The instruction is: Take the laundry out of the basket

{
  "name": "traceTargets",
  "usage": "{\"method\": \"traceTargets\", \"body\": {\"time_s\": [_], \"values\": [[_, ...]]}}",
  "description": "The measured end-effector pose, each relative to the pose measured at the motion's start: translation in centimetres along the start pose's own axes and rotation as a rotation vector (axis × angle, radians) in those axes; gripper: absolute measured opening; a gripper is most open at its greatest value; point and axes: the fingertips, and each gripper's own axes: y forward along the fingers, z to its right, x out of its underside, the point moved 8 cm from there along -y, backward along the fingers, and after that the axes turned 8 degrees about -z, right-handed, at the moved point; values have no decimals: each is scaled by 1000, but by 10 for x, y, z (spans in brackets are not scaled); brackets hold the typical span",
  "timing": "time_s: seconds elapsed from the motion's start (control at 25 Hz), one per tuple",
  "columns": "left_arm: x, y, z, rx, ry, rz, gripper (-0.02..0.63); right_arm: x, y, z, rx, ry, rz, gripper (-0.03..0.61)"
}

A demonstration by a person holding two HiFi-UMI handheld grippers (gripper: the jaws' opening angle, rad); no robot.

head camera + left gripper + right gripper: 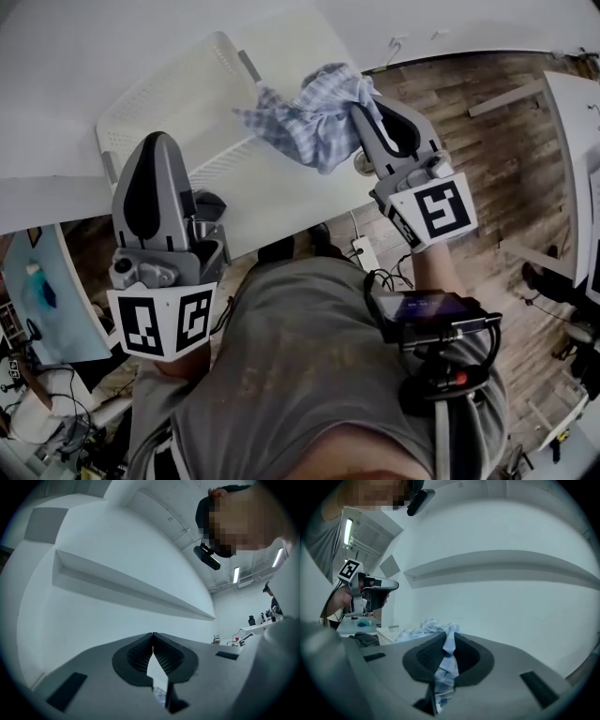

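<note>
A white slatted laundry basket (pixel 178 94) stands on the white table (pixel 281 202); its corner also shows in the right gripper view (pixel 386 633). My right gripper (pixel 361 117) is shut on a blue-and-white checked cloth (pixel 314 117), held bunched over the table to the right of the basket. The same cloth (pixel 445 660) is pinched between the pads in the right gripper view, where that gripper (pixel 449 641) fills the lower picture. My left gripper (pixel 150 155) hangs at the basket's near side, shut with nothing in it; the left gripper view shows its pads (pixel 153 637) meeting against a white wall.
A dark item (pixel 208 203) lies on the table beside my left gripper. A power strip (pixel 366 253) and cables lie on the wooden floor at the table's near edge. Another white table (pixel 577 141) stands at the right, and a pale blue surface (pixel 47 291) at the left.
</note>
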Motion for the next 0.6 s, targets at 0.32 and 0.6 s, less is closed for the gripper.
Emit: {"method": "traceTargets", "body": {"time_s": [0.32,0.6], "values": [[5,-7,3,-56,29,-44,9,69,25,4,7,69,-119,51],[17,-12,-5,-97,21,-78,9,110,50,-7,-26,90,-149,46]]}}
